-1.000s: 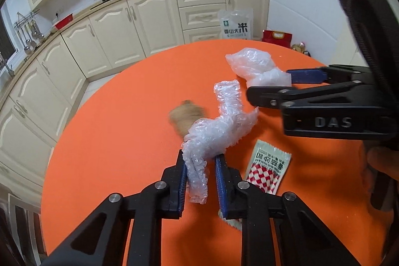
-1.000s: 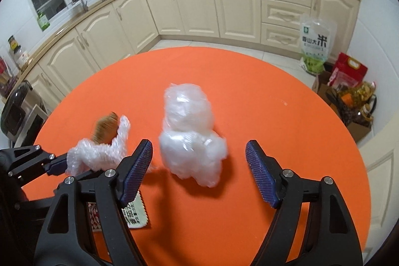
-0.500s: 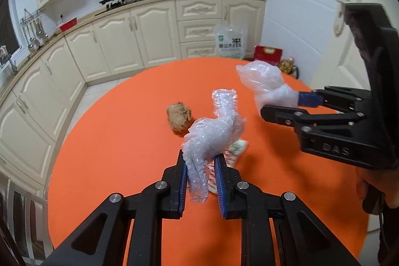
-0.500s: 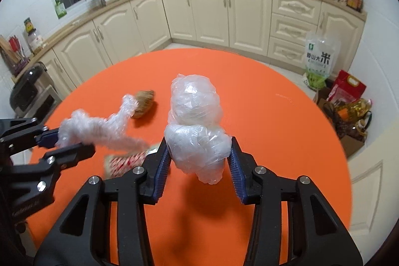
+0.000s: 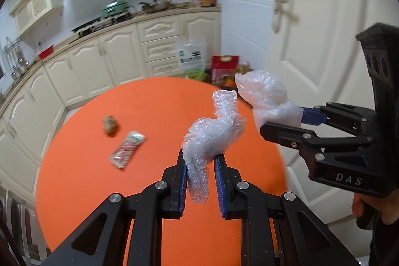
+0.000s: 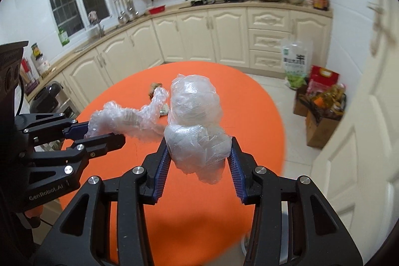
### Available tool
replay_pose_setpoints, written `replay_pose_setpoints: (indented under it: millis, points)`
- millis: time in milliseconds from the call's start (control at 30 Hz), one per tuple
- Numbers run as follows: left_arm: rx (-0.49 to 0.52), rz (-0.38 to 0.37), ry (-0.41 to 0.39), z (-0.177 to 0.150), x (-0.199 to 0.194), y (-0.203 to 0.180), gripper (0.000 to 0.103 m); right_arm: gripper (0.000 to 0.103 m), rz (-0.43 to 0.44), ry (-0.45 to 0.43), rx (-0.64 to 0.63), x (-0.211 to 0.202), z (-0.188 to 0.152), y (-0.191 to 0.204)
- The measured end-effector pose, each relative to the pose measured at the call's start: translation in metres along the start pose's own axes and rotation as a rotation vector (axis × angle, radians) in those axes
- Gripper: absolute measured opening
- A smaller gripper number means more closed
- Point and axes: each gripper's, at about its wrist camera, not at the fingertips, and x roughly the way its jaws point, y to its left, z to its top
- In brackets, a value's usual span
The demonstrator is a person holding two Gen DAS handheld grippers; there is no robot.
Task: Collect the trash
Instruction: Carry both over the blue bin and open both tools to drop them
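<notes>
The round orange bench (image 5: 99, 191) lay well below both tools, and compared with a second before, when the right jaws stood spread around the bag on the surface, both pieces of plastic had left it and hung in the air. The right hand-held gripper (image 6: 199, 161) was pinching the crumpled clear plastic bag (image 6: 194, 116) across its lower bulge, the upper lump standing free above the pads. The left hand-held gripper (image 5: 199, 173) was pressed onto the tail of the bubble wrap strip (image 5: 214, 131), whose twisted length rose ahead of the fingers toward the bag, near it; the frames did not settle whether they touched. That lift suggested two of the four bits of trash were now in hand and ready to carry off, though no bin showed in either view. Two bits remained on the bench, well apart from the grippers: the red-and-white sachet (image 5: 127, 148), lying flat, and just beyond it the small brown crumpled lump (image 5: 111, 125). In the left view both sat inboard of the far left rim with bare orange all around them, so a later approach from above looked unobstructed. To the right, the bench edge gave onto open floor before the white door (image 5: 311, 29), with the cardboard box of groceries (image 6: 321, 111) beside it, the likeliest thing to brush on that side.
</notes>
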Motion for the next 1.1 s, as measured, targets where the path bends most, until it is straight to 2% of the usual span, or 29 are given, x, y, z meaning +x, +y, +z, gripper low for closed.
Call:
replay_pose_setpoints:
  millis: [133, 233, 467, 700, 900, 1100]
  points:
    - [0.054, -0.022, -0.005, -0.004, -0.011, -0.051, 0.017, 0.042, -0.040, -0.031, 0.047, -0.046, -0.031, -0.029]
    - [0.096, -0.048, 0.009, -0.007, -0.005, -0.089, 0.017, 0.042, -0.072, -0.038, 0.088, -0.071, -0.055, -0.054]
    - [0.184, -0.125, 0.085, -0.008, 0.040, -0.161, 0.017, 0.043, -0.121, -0.039, 0.195, -0.099, -0.105, -0.115]
    - [0.243, -0.146, 0.187, 0.005, 0.112, -0.203, 0.017, 0.043, -0.165, 0.032, 0.268, -0.078, -0.151, -0.172]
    - [0.274, -0.141, 0.260, 0.008, 0.167, -0.232, 0.017, 0.043, -0.204, 0.095, 0.304, -0.054, -0.180, -0.201]
    - [0.303, -0.123, 0.314, 0.018, 0.216, -0.254, 0.023, 0.043, -0.218, 0.151, 0.343, -0.031, -0.201, -0.220]
